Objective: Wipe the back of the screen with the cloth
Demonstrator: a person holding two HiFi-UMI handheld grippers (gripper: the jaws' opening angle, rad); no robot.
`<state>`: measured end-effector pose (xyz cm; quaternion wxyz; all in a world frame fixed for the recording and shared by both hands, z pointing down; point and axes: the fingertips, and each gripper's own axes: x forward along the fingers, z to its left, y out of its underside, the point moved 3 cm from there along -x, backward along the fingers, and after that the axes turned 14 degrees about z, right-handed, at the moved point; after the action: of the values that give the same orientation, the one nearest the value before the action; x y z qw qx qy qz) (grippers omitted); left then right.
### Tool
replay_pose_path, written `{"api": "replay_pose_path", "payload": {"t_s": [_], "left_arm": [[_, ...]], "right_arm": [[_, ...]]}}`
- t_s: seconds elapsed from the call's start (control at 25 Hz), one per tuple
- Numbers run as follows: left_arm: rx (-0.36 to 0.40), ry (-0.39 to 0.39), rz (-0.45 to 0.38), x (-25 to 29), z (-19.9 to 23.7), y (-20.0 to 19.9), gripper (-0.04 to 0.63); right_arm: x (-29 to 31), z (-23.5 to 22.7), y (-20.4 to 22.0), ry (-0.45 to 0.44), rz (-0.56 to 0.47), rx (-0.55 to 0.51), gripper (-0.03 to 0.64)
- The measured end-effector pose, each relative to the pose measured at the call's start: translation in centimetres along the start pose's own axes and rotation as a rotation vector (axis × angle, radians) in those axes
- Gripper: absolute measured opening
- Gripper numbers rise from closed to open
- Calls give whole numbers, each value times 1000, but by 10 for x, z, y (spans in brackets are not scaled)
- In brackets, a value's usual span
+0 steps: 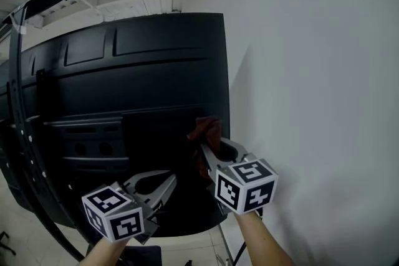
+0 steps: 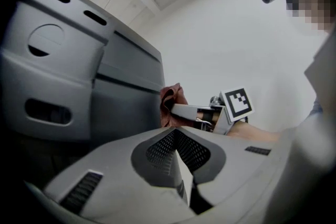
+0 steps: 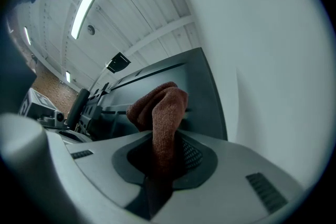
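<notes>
My right hand-held gripper [image 1: 212, 156] pinches the cloth [image 1: 206, 131] at the screen [image 1: 143, 71] back, toward 4 o'clock; left hand-held gripper [image 1: 161, 187] hangs closed, empty; wiping seems barely begun, most of it left.

The head view looks from close behind the left hand-held gripper [image 1: 169, 182] and right hand-held gripper [image 1: 206, 147] at the screen [image 1: 143, 84]. The left gripper view faces across the screen to the cloth [image 2: 169, 99]. The right gripper view, cloth close ahead, faces up the screen toward the ceiling [image 3: 121, 13].
</notes>
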<state>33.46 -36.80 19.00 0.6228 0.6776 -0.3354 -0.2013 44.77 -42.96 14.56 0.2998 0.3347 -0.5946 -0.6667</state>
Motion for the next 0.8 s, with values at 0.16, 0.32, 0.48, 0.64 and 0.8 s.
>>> {"api": "replay_pose_path", "payload": {"t_s": [0.16, 0.32, 0.48, 0.64, 0.8], "left_arm": [[-28, -64, 21, -25, 20, 23, 5], [-58, -155, 53, -56, 40, 57, 5], [-131, -217, 79, -88, 59, 94, 5], [-184, -284, 80, -125, 73, 120, 5], [-201, -329, 73, -152, 82, 134, 5]], "right_arm": [[4, 48, 26, -47, -38, 17, 61], [16, 106, 60, -112, -50, 40, 60], [43, 161, 96, -196, 6, 40, 61], [78, 204, 114, -271, 67, 18, 61], [112, 241, 108, -333, 88, -44, 61]]}}
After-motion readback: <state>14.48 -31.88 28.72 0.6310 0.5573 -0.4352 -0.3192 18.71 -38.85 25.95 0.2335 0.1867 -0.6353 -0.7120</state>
